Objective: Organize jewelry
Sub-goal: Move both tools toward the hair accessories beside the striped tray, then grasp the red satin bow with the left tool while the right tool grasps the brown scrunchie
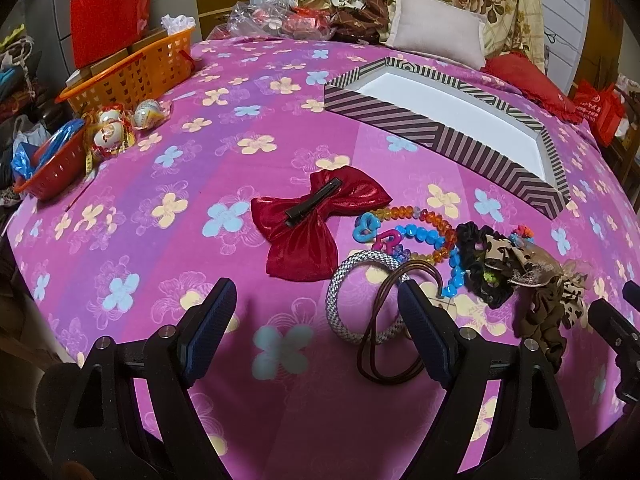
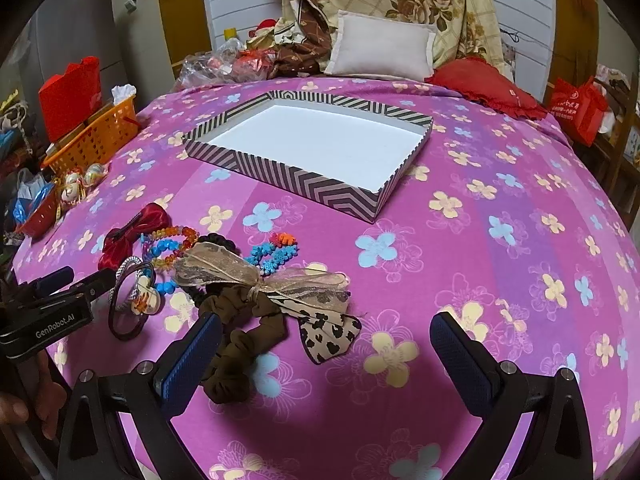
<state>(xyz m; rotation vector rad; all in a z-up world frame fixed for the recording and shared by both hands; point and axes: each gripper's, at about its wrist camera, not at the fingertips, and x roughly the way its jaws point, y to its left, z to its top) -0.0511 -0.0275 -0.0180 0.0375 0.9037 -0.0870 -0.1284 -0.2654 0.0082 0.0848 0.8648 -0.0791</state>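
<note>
A pile of jewelry and hair pieces lies on the pink flowered bedspread [image 1: 120, 216]: a red satin bow clip [image 1: 316, 224], coloured bead bracelets [image 1: 424, 232], a silver woven bangle [image 1: 340, 292], brown cord rings [image 1: 384, 340], a black scrunchie [image 1: 480, 264] and a brown scrunchie with a leopard ribbon bow [image 2: 256, 304]. An empty striped box [image 2: 320, 148] with a white inside lies beyond them. My left gripper [image 1: 316, 328] is open just in front of the bangle. My right gripper [image 2: 326, 356] is open over the ribbon bow, holding nothing.
An orange basket [image 1: 136, 72] with a red bag [image 1: 108, 12], a small red basket [image 1: 52, 168] and wrapped round ornaments [image 1: 116, 128] stand at the bed's left edge. A pale pillow [image 2: 380, 48], a red cushion [image 2: 484, 84] and folded quilts lie at the back.
</note>
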